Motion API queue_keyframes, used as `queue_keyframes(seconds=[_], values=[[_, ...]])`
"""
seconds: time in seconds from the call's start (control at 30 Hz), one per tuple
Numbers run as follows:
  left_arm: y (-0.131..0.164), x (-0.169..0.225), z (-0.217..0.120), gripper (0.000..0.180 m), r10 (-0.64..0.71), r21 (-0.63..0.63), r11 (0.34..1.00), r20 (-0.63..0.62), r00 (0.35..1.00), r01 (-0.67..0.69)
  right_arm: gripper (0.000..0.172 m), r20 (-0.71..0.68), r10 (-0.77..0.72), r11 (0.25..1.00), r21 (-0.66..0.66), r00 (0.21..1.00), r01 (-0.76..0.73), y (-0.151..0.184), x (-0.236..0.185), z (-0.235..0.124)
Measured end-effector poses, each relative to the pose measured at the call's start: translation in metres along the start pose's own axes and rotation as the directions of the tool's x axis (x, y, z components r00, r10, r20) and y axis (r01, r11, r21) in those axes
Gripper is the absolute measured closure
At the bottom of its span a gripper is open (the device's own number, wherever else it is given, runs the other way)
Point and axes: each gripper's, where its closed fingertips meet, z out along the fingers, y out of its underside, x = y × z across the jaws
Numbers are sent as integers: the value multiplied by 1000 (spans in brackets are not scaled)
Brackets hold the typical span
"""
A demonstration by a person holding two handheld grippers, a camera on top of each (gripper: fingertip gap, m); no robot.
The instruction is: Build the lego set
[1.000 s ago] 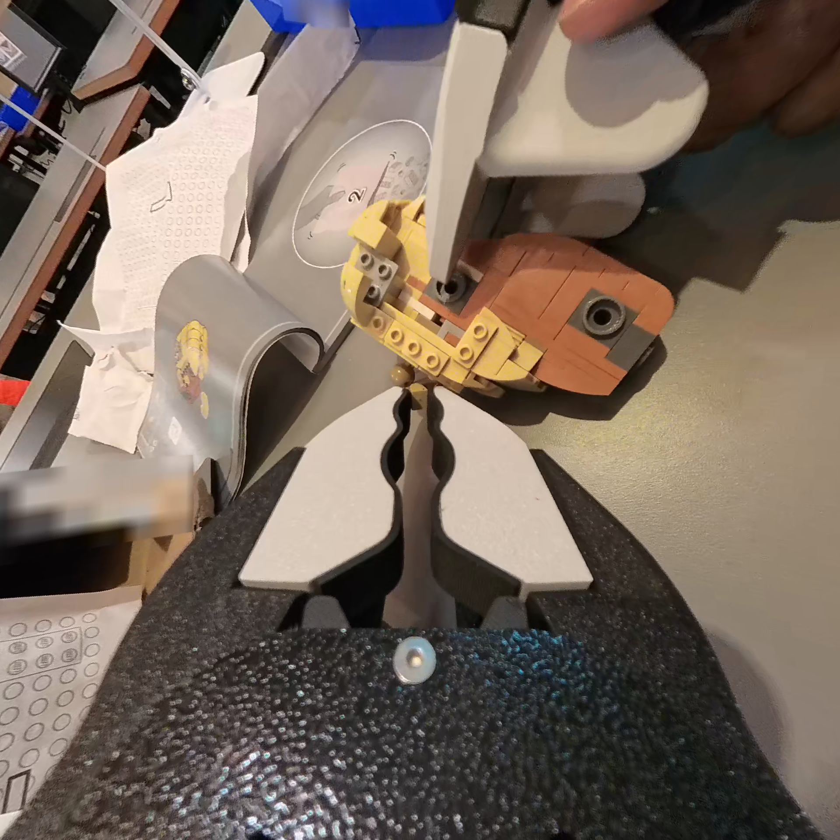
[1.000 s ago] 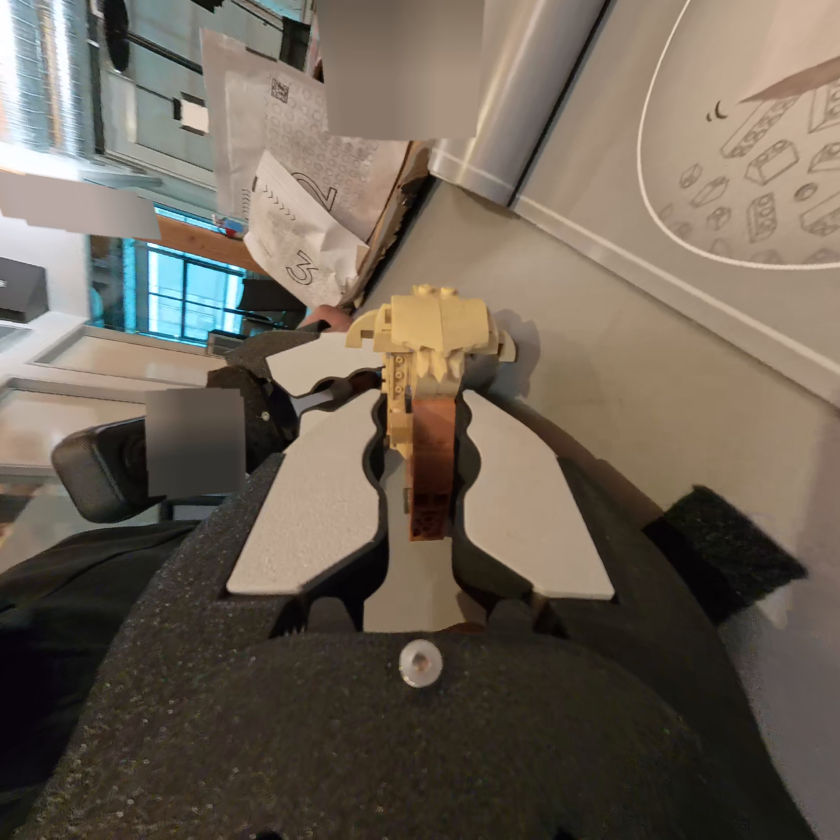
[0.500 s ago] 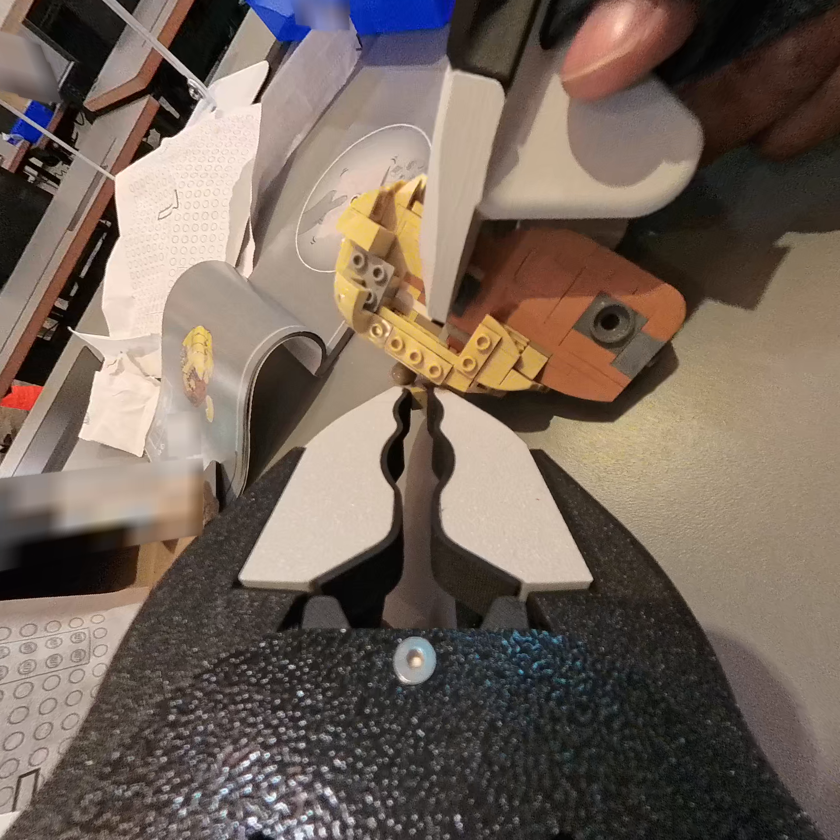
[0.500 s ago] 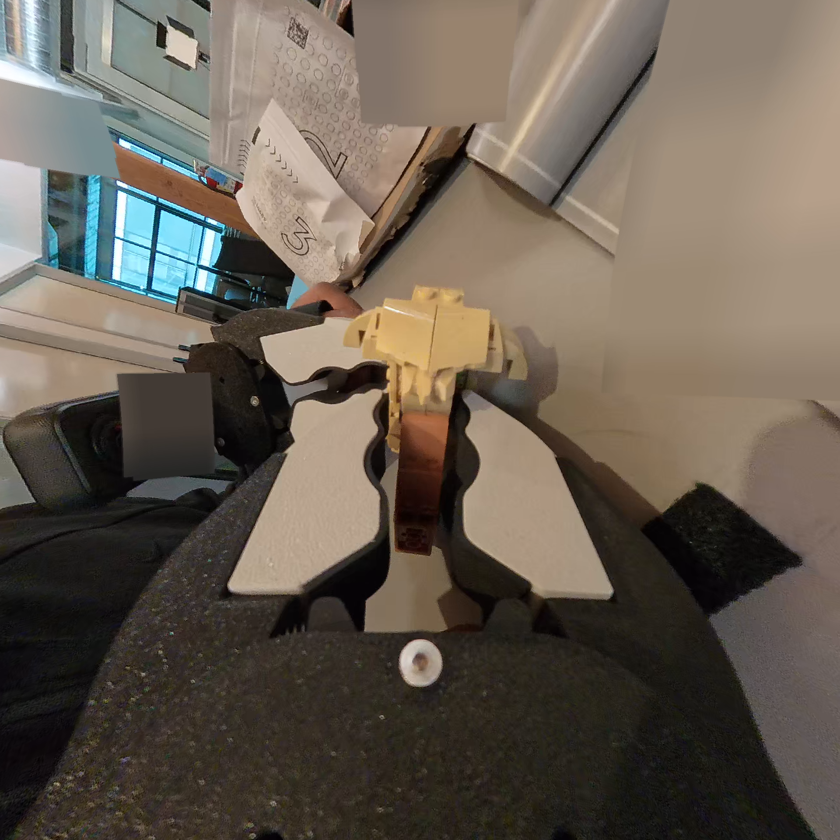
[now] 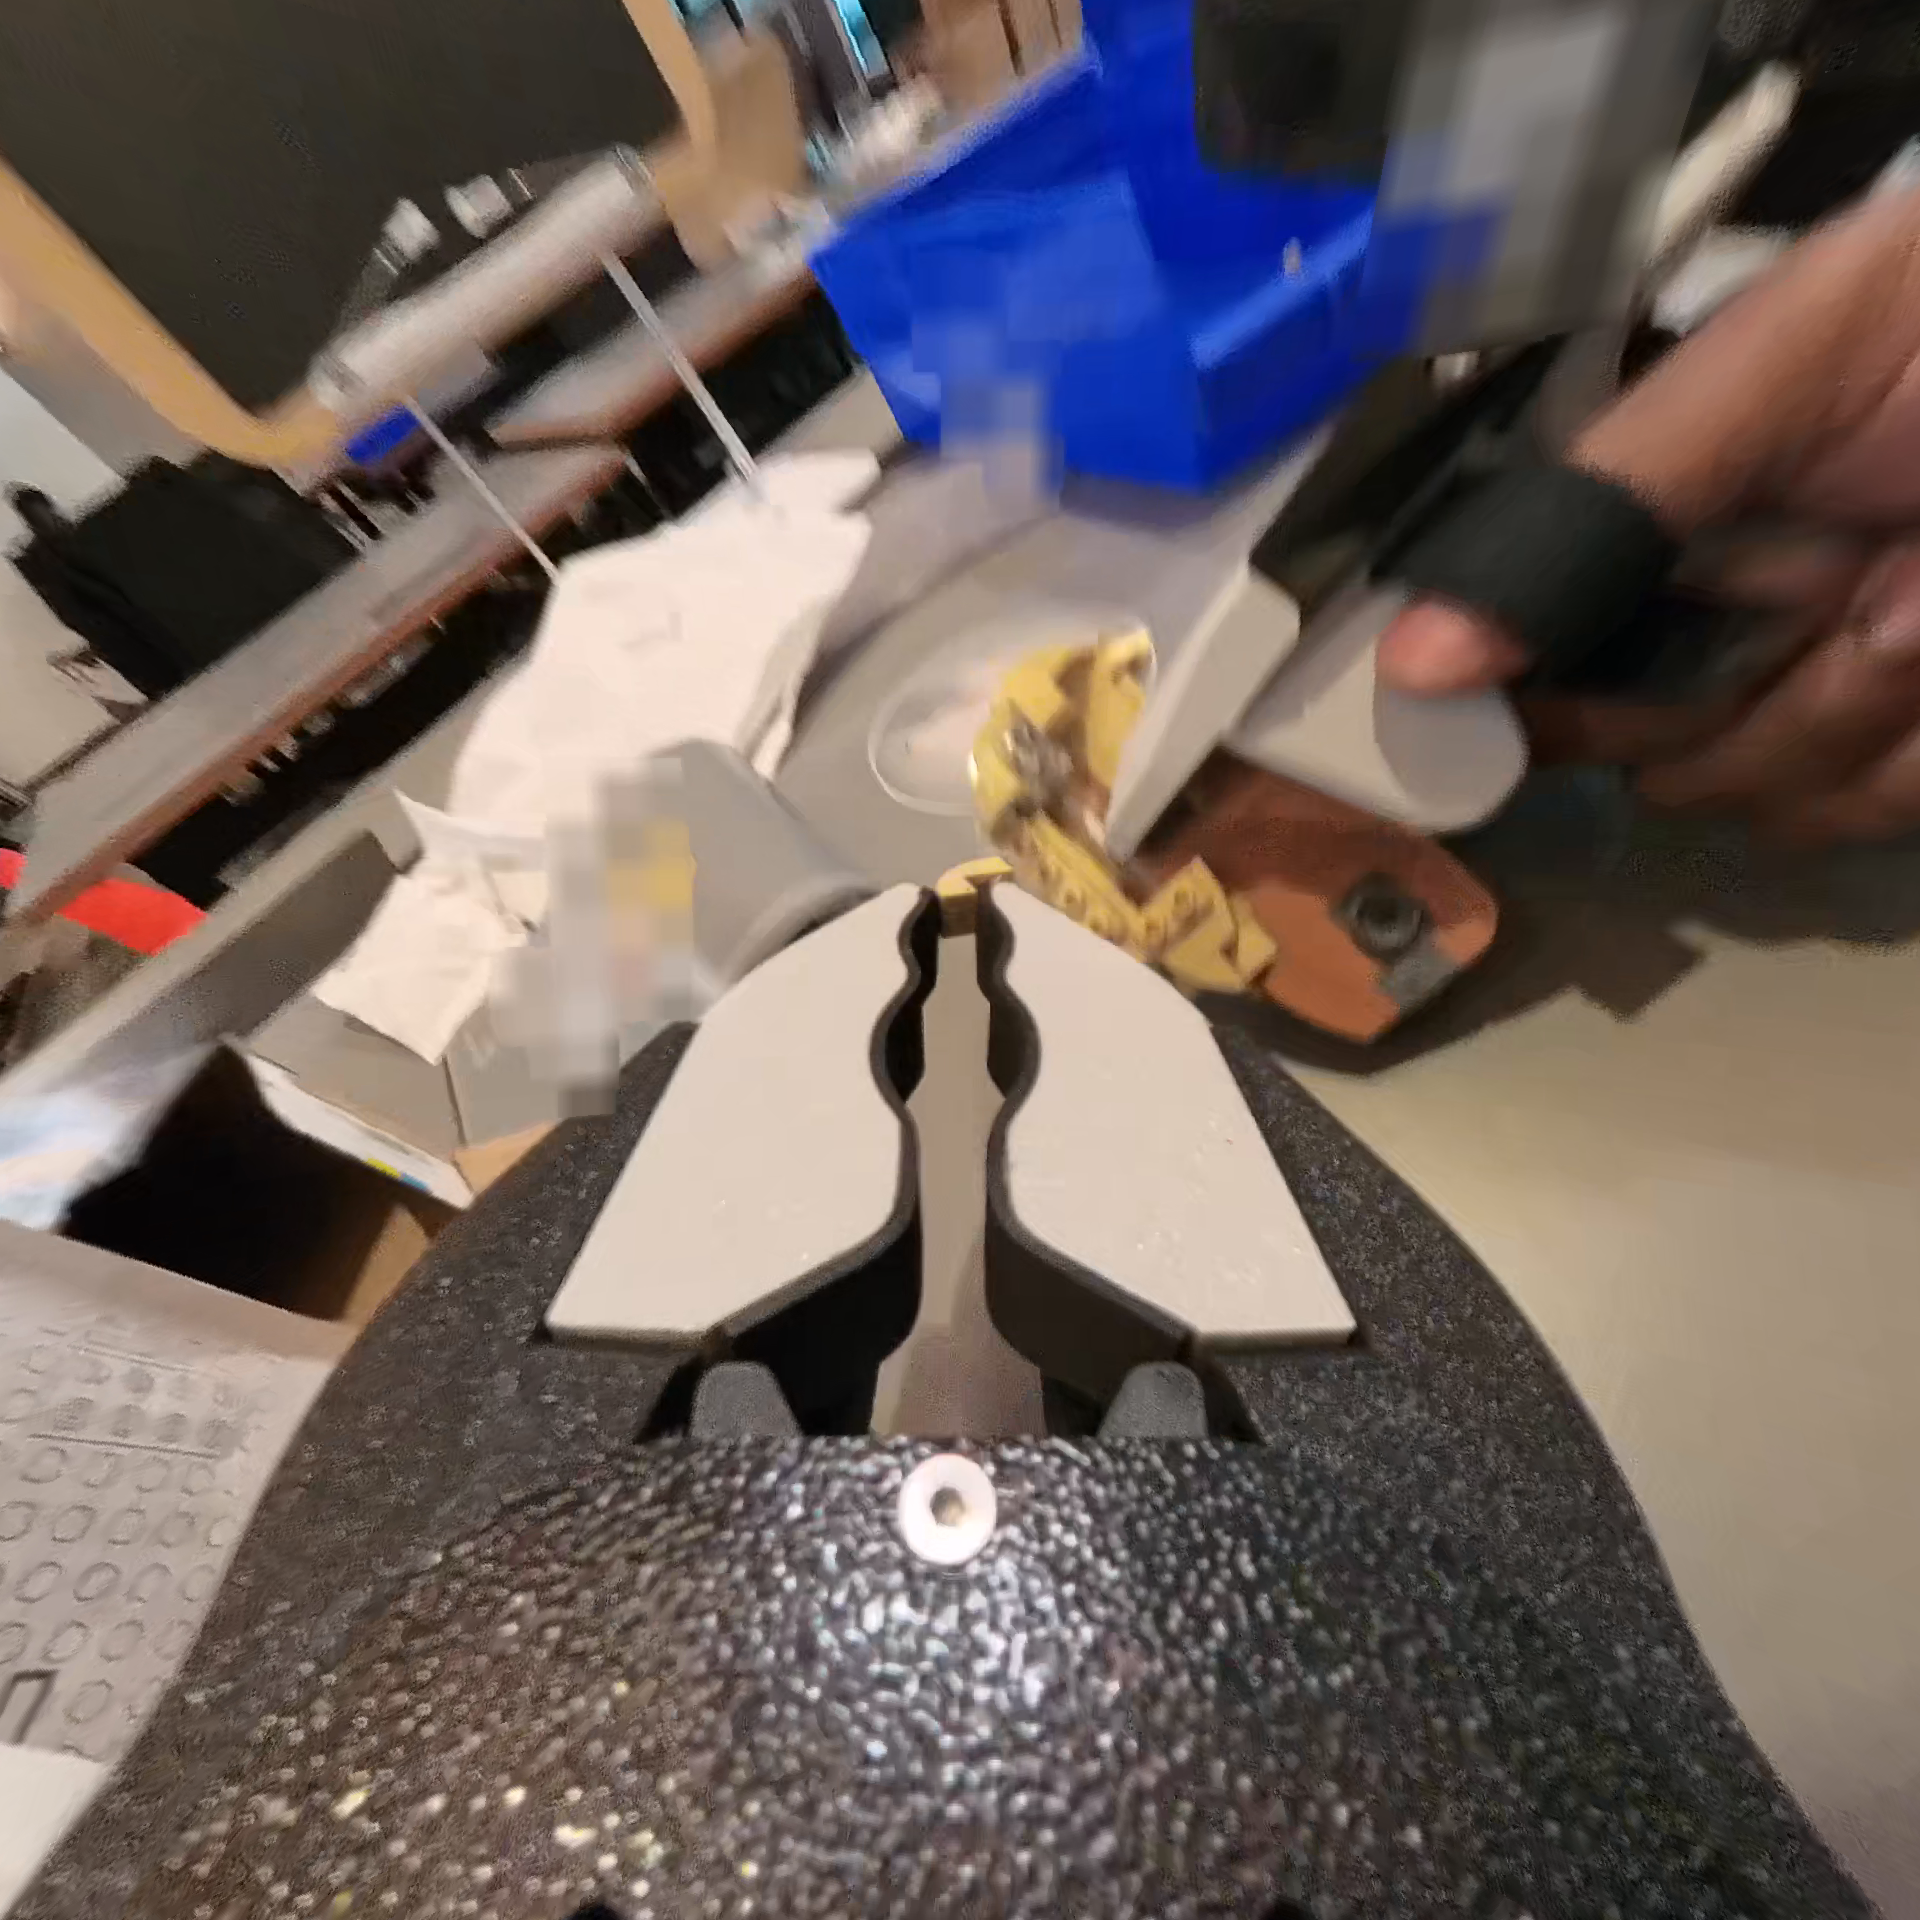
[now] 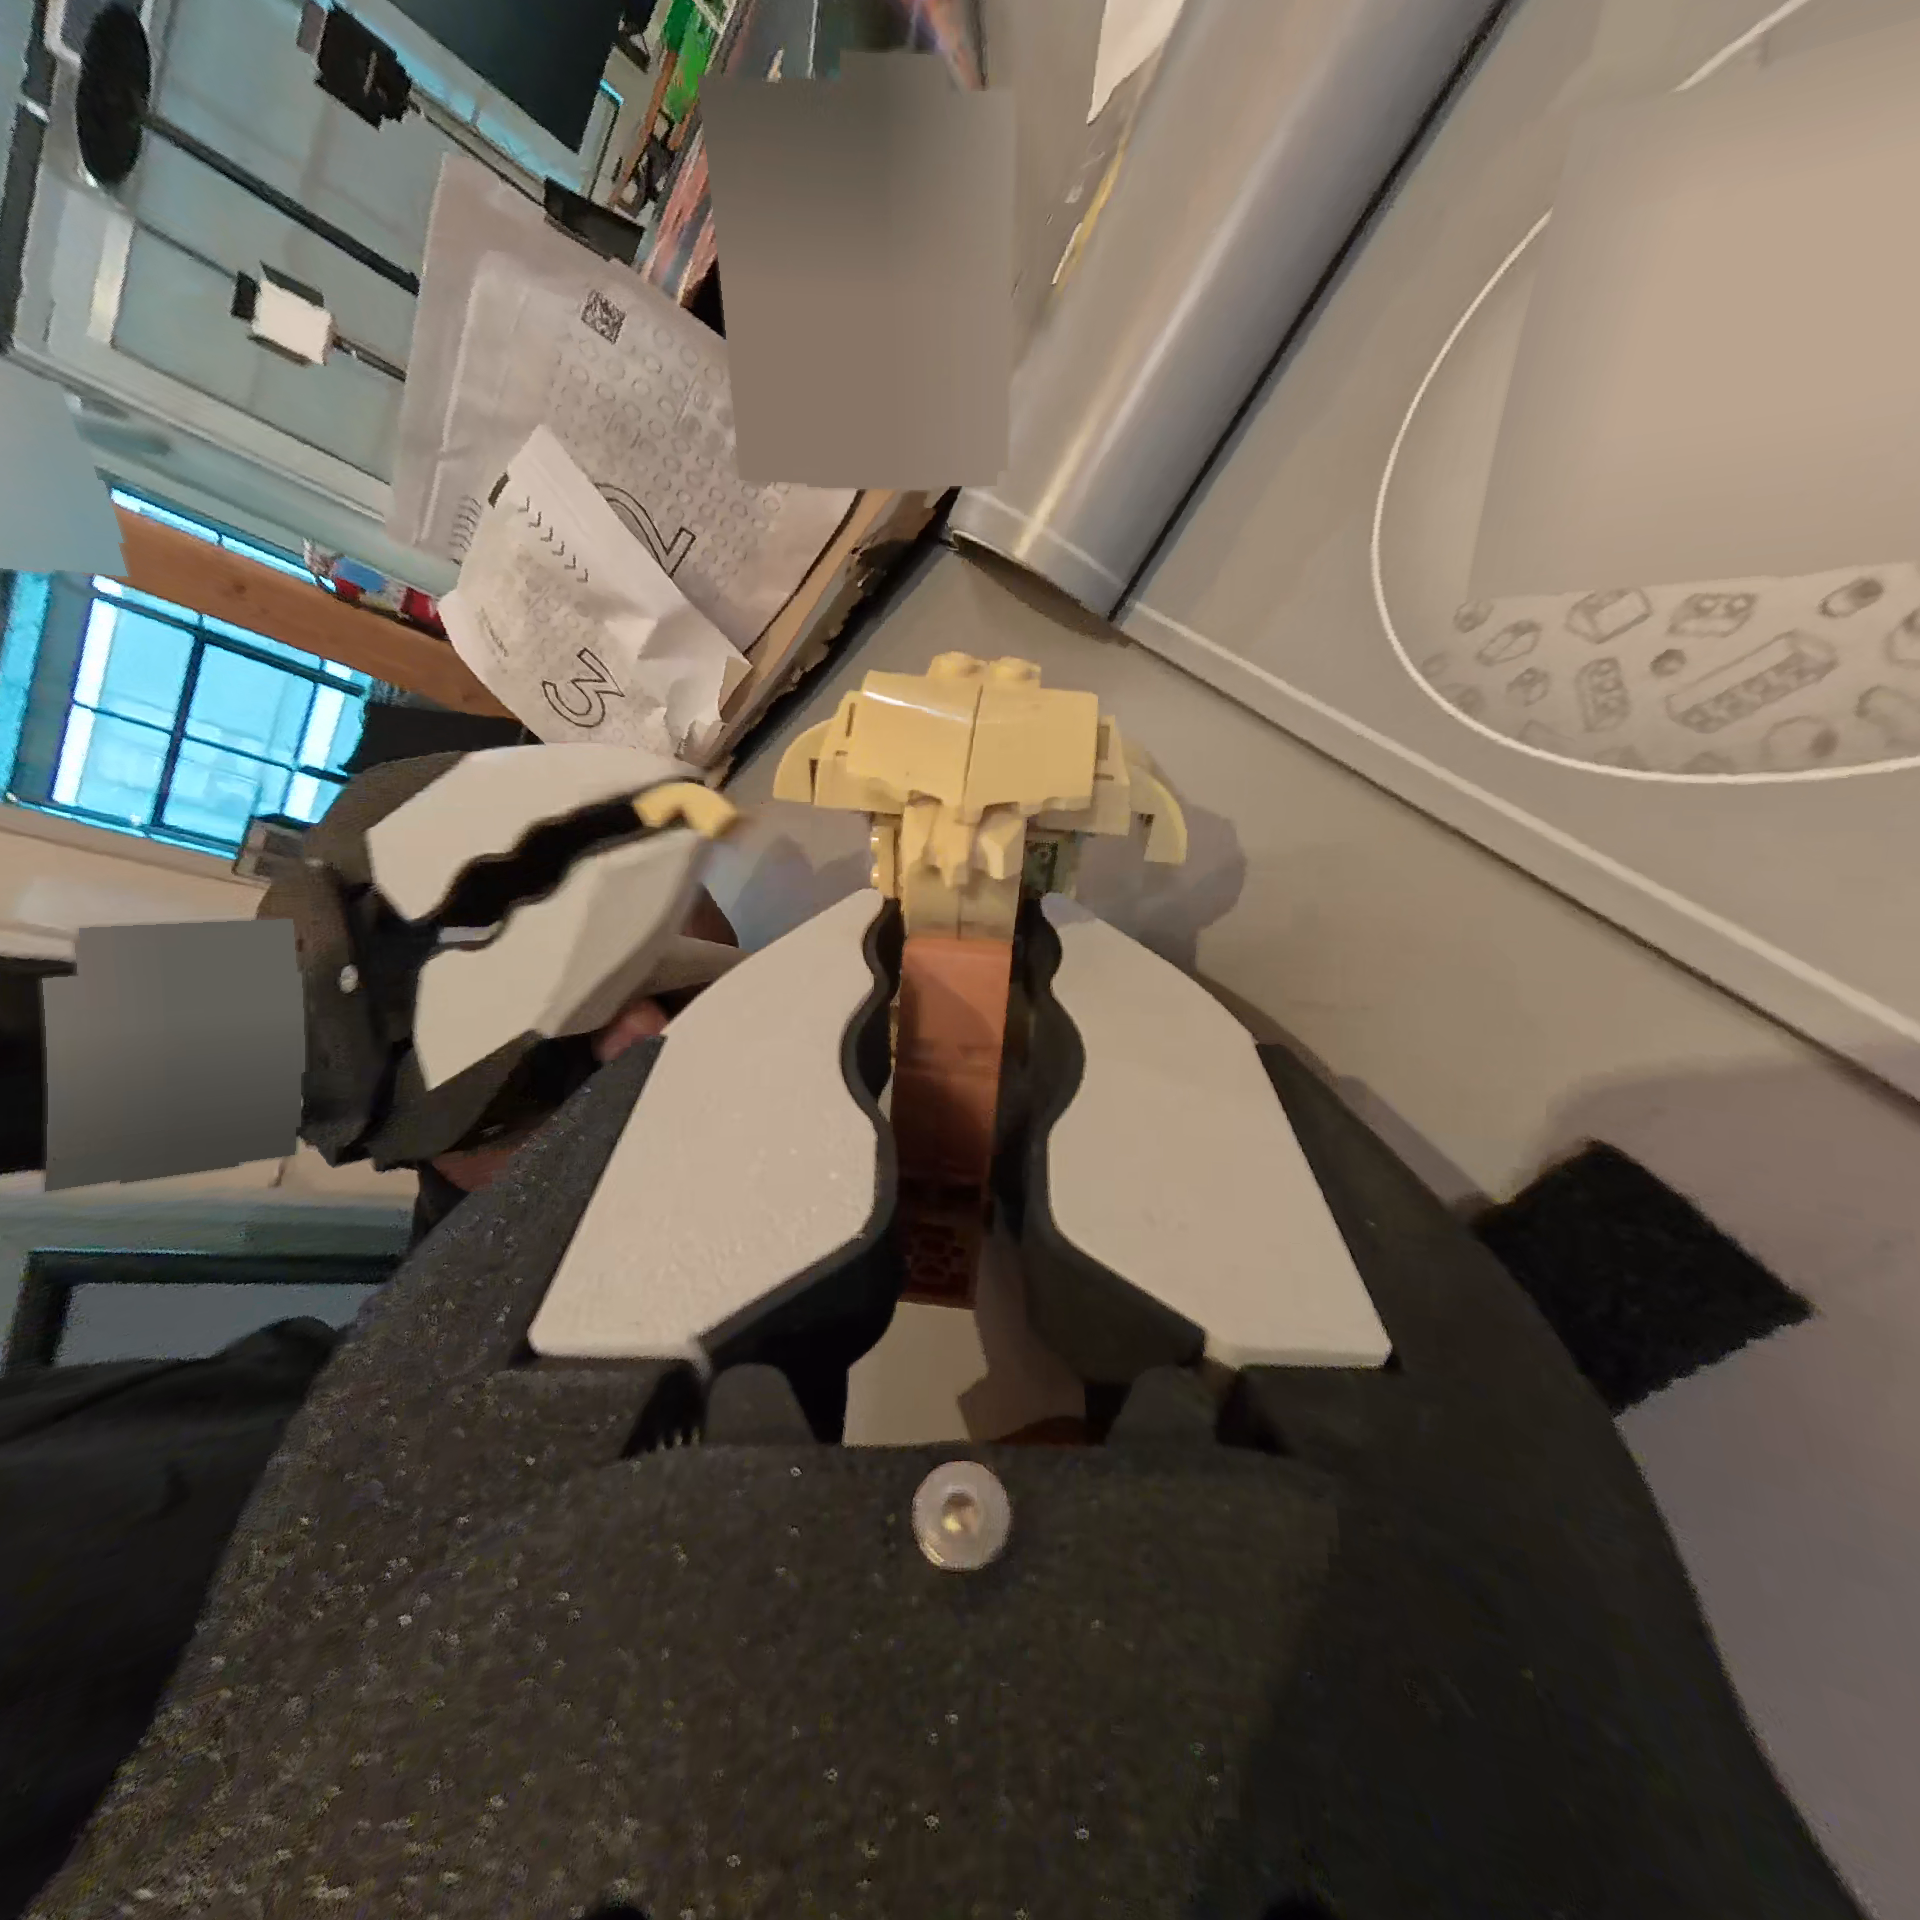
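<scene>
While I am looking along both tools, these lines are telling what is showing.

Left tool: my left tool (image 5: 958,902) is pinching a small tan curved brick piece (image 5: 968,891) at its very tips, with both pads pressing on it; the piece is poking out past the fingertips.

Right tool: my right tool (image 6: 954,914) is clamping a tan-and-brown brick model (image 6: 961,769) by its narrow brown body, a pad pressing on either side, and the wide tan part is sticking out beyond the tips.

Where they are lying: the model is sitting just above the grey tabletop (image 5: 1558,1195), just beyond my left tool's tips and to their right; the small piece is hanging near the model's tan end, apart from it.

Around: crumpled white paper bags (image 6: 582,623) are lying to the left, a blue bin (image 5: 1091,312) is standing behind, and a grey printed sheet (image 6: 1662,520) is lying beside the model.

Writing: the bags are bearing large printed numerals and a square code; the sheet is showing line drawings of bricks inside a white ring. I am seeing no brand mark that I can make out.
</scene>
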Motion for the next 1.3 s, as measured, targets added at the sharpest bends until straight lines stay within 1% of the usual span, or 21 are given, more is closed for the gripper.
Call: queue_keyframes(seconds=[0.03,0.07,0.13,0.2,0.3,0.43,0.63,0.83,1.1,1.3], values=[[-10,-3,-2,174,11,43,999,34,999,-12,149,5,23,1000,0,1000,-23,1,-1,1],[-18,-6,-3,174,48,64,997,76,996,-53,149,8,44,999,-4,999,-44,3,-1,3],[-26,-10,-1,174,148,41,987,142,979,-155,149,23,84,996,-13,996,-84,6,-4,6],[-24,-7,5,174,208,-12,978,136,969,-209,149,30,109,994,-7,994,-109,6,-5,7],[-20,-2,11,174,232,-63,972,119,965,-226,150,43,136,991,1,990,-136,6,-5,6],[-22,-1,16,174,292,-126,953,141,946,-275,149,51,133,991,-8,990,-133,7,-5,5],[-24,5,21,174,395,-225,906,150,906,-358,150,74,124,992,-35,989,-122,10,-7,4],[-16,8,23,174,411,-304,883,131,902,-358,150,100,136,991,-34,986,-133,9,-8,-1],[-14,10,22,174,517,-389,810,123,847,-439,150,98,143,989,-35,985,-140,11,-8,-1],[-14,11,22,174,610,-408,742,80,789,-532,150,117,172,985,-48,978,-167,12,-9,-1]])
